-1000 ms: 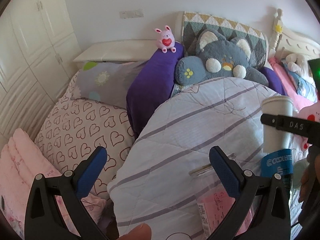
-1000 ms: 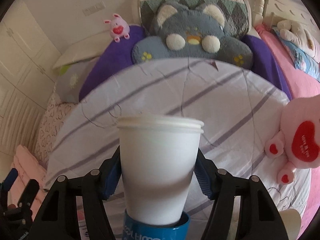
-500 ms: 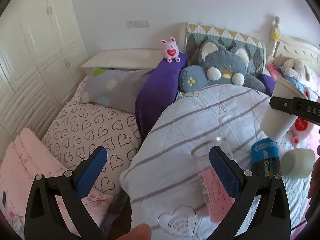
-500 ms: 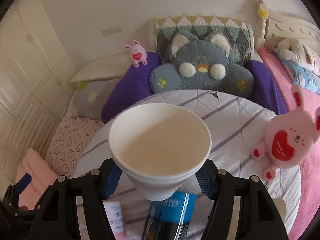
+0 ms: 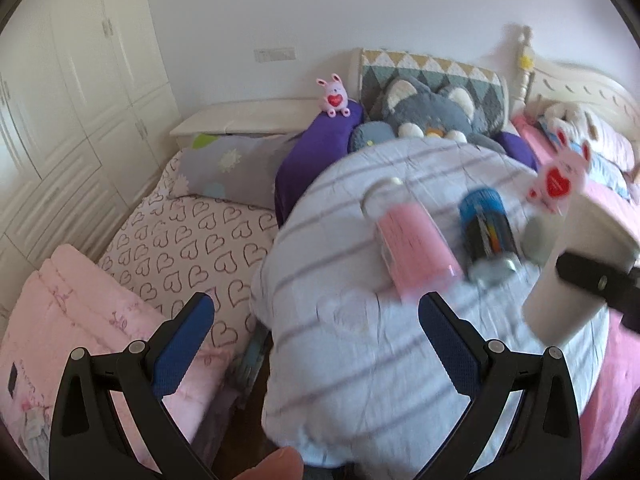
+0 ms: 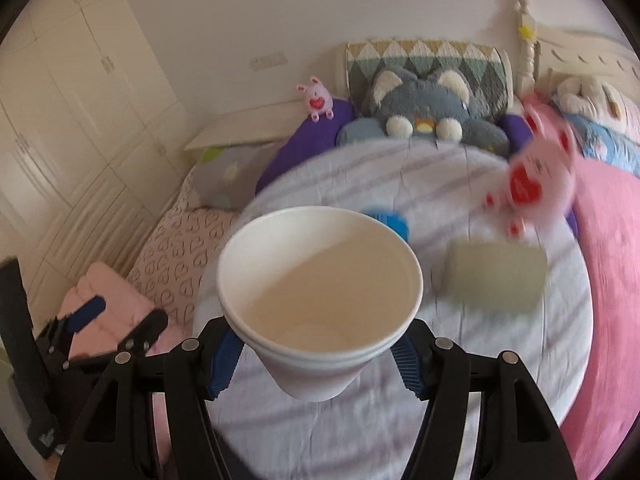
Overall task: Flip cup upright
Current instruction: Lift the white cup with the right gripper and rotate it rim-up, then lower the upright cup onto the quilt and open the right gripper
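My right gripper (image 6: 316,364) is shut on a white foam cup (image 6: 320,304), held above the round striped-cloth table (image 6: 520,360). The cup's open mouth tilts up toward the camera and its inside looks empty. In the left wrist view the same cup (image 5: 568,276) hangs at the far right, clamped by the right gripper's black finger (image 5: 592,280). My left gripper (image 5: 320,344) is open and empty over the table's near left edge.
On the table lie a clear cup with pink paper (image 5: 412,240), a blue can (image 5: 488,236), a pale green cup (image 6: 496,276) and a pink bunny toy (image 6: 532,176). Beds with pillows and plush toys surround the table. White wardrobes stand at the left.
The white cup, upside down on the blue can a second ago, was lifted off and turned mouth-up in my right gripper. Both grippers rose and pulled back from the table.
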Demonstrator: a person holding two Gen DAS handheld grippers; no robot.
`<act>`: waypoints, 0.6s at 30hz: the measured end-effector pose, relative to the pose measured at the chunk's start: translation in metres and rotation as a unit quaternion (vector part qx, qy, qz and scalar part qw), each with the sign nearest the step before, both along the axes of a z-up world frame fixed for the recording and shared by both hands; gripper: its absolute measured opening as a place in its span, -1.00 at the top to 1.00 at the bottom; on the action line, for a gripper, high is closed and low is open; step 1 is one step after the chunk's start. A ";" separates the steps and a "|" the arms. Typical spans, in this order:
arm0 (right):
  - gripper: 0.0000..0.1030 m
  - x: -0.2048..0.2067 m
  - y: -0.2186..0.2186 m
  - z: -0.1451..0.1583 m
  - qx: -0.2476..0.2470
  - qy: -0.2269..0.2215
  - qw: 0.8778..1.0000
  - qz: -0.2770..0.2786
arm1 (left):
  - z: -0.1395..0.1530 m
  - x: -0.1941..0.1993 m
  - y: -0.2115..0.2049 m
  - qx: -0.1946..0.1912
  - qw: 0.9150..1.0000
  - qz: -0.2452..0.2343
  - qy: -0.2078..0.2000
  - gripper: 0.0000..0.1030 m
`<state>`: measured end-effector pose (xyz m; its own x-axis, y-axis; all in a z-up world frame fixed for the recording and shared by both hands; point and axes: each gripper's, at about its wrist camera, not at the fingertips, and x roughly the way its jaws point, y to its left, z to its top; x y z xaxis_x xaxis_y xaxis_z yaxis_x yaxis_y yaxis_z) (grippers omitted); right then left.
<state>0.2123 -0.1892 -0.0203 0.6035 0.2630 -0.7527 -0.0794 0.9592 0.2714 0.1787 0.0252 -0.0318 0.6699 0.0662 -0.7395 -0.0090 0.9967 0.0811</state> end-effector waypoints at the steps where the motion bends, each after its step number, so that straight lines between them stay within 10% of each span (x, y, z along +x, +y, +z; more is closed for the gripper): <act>1: -0.29 -0.012 0.000 -0.005 0.006 0.006 1.000 0.002 | -0.001 -0.010 -0.001 0.001 1.000 -0.001 0.002 -1.00; 16: -0.31 -0.048 -0.004 -0.092 0.052 0.091 0.994 0.010 | -0.019 -0.071 -0.018 0.026 0.999 -0.007 0.032 -1.00; 18: -0.69 -0.044 -0.003 -0.093 0.036 0.088 0.995 0.009 | -0.019 -0.073 -0.019 0.028 0.999 -0.007 0.032 -1.00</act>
<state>0.1686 -0.1924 -0.1135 0.4577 0.3304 -0.8254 -0.0421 0.9354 0.3511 0.1059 0.0061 -0.0505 0.6221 0.1000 -0.7766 0.0122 0.9905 0.1373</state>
